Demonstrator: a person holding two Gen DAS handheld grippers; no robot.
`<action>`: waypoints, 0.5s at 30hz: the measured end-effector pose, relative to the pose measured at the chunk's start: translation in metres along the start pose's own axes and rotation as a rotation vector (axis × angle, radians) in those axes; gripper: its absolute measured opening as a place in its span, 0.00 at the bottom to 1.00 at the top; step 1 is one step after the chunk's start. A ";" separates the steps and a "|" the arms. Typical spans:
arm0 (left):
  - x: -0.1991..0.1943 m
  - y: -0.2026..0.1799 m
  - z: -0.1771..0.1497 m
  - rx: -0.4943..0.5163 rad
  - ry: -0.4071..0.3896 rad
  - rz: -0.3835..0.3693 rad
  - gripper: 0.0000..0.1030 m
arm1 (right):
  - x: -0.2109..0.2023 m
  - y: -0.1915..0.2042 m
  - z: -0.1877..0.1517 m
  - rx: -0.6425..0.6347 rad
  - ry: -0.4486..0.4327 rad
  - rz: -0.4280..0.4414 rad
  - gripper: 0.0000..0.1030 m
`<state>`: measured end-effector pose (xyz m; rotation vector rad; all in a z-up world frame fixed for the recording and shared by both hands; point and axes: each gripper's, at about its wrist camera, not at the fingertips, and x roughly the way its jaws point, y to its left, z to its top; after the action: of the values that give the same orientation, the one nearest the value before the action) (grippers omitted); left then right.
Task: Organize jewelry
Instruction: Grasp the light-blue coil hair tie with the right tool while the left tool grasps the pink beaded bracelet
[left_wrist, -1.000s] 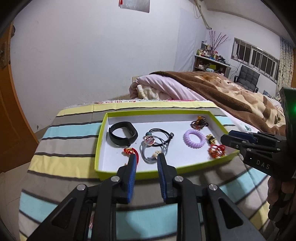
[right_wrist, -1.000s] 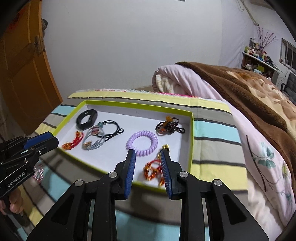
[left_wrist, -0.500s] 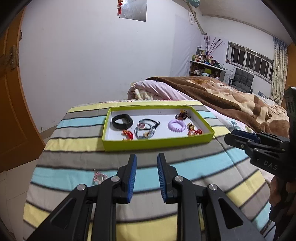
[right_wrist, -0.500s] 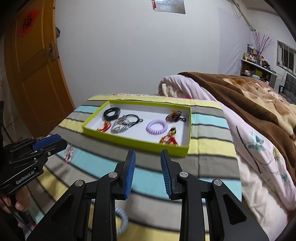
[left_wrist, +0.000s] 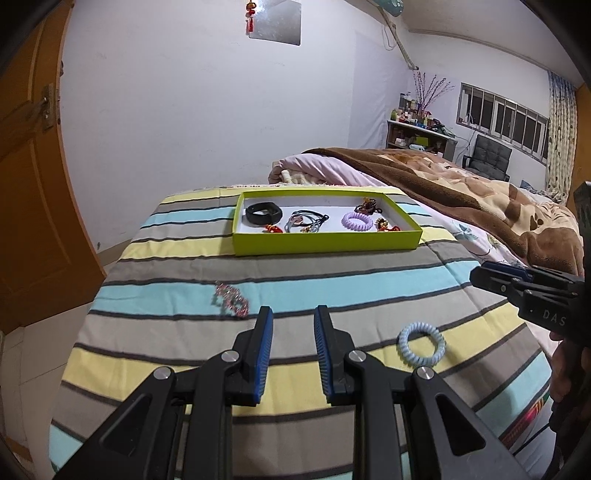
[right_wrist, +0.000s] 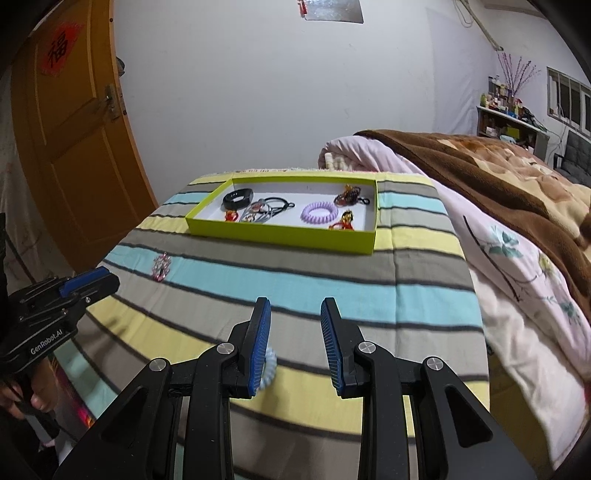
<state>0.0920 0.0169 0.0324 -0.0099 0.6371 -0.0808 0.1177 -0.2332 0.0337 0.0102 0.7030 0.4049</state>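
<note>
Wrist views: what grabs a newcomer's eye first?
The lime-green tray at the far end of the striped bedspread, with hair ties and bracelets inside it. Next, two strays on the spread nearer the cameras: a pale blue coil tie and a pink beaded piece.

Striped blanket (left_wrist: 332, 280): matt woven cloth. On it, green tray (left_wrist: 325, 242): matt cardboard; blue coil tie (left_wrist: 422, 342): glossy plastic.
</note>
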 end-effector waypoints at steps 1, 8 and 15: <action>-0.002 0.001 -0.002 -0.002 -0.001 0.003 0.23 | 0.000 0.000 -0.003 0.003 0.006 0.002 0.28; -0.011 0.014 -0.015 -0.042 0.003 0.013 0.23 | -0.002 0.003 -0.017 0.004 0.030 0.012 0.28; -0.009 0.023 -0.020 -0.068 0.014 0.024 0.23 | 0.004 0.009 -0.022 -0.003 0.050 0.021 0.28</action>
<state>0.0747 0.0412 0.0206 -0.0674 0.6539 -0.0360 0.1037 -0.2258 0.0157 0.0045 0.7519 0.4275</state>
